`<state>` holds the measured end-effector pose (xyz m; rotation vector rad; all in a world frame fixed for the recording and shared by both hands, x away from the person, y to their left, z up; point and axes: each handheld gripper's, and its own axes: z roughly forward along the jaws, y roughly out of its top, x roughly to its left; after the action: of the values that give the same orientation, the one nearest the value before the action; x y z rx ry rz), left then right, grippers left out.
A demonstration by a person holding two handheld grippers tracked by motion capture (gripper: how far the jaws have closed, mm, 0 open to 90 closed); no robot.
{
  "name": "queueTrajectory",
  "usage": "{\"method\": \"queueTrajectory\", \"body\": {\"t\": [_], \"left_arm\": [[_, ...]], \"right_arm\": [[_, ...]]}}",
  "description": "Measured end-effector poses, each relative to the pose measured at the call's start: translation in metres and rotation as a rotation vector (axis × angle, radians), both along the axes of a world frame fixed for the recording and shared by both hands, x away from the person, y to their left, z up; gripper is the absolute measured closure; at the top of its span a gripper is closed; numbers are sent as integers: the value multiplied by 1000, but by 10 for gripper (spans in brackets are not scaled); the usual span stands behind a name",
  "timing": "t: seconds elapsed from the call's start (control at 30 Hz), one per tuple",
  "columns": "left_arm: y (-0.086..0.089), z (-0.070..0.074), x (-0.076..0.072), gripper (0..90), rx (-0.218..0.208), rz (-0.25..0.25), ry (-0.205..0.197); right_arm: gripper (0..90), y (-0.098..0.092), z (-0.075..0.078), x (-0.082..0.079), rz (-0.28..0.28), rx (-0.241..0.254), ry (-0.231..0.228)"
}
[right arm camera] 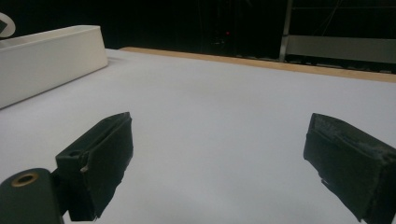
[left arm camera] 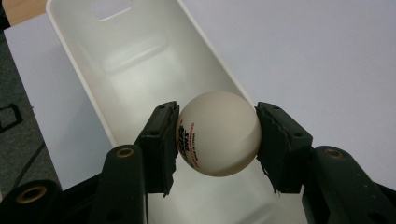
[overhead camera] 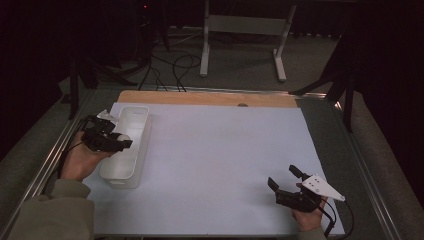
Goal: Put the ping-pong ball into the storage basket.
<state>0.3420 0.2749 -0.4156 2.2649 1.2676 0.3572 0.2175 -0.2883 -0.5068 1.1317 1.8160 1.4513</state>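
The left gripper (left arm camera: 217,140) sits nearest the lens, its two black jaws clamped on a white ball (left arm camera: 218,133) with red and black print on one side; each pad meets the ball at its widest line, on opposite sides. The ball hangs just above the open interior of a long white bin (left arm camera: 140,60), whose bare floor lies directly beneath and beyond the jaws. Judged by its look, the ball is a table-tennis ball: very light, hollow, thin-walled and smooth, so it is likely to slip or squirt out if held off-centre and to dent under hard pressure; the present hold across the middle appears sound, and only light force should be needed. If released here it would probably bounce and roll within the bin. The bin's walls stand close on either side of the jaws and are the one obstruction to a lower reach. In the high view the left gripper (overhead camera: 107,139) is over the bin (overhead camera: 137,114) at the table's left edge. The right gripper (overhead camera: 284,183) rests well apart on the white table surface (overhead camera: 215,150), jaws spread wide with nothing between them.
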Motion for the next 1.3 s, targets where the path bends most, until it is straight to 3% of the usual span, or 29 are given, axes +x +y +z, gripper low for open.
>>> {"method": "queueTrajectory", "body": {"t": [0.4, 0.47, 0.5, 0.63, 0.77, 1.0, 1.3], "left_arm": [[2, -3, -1, 510, -5, 6, 1], [4, -2, 0, 498, -21, 14, -3], [4, -2, 0, 449, -34, 19, -3], [3, -1, -1, 159, -6, 55, -33], [2, -1, -1, 16, 11, 63, -43], [0, 0, -3, 2, 3, 51, -80], [-2, -1, -7, 1, -6, 29, -100]], "right_arm": [[81, 0, 0, 0, 0, 1, -1], [81, 0, 0, 0, 0, 1, -1], [81, 0, 0, 0, 0, 2, -1], [81, 0, 0, 0, -1, 2, -1], [81, 0, 0, 0, -1, 1, -2], [81, 0, 0, 0, -1, 1, -2], [81, 0, 0, 0, 0, 2, -2]]}}
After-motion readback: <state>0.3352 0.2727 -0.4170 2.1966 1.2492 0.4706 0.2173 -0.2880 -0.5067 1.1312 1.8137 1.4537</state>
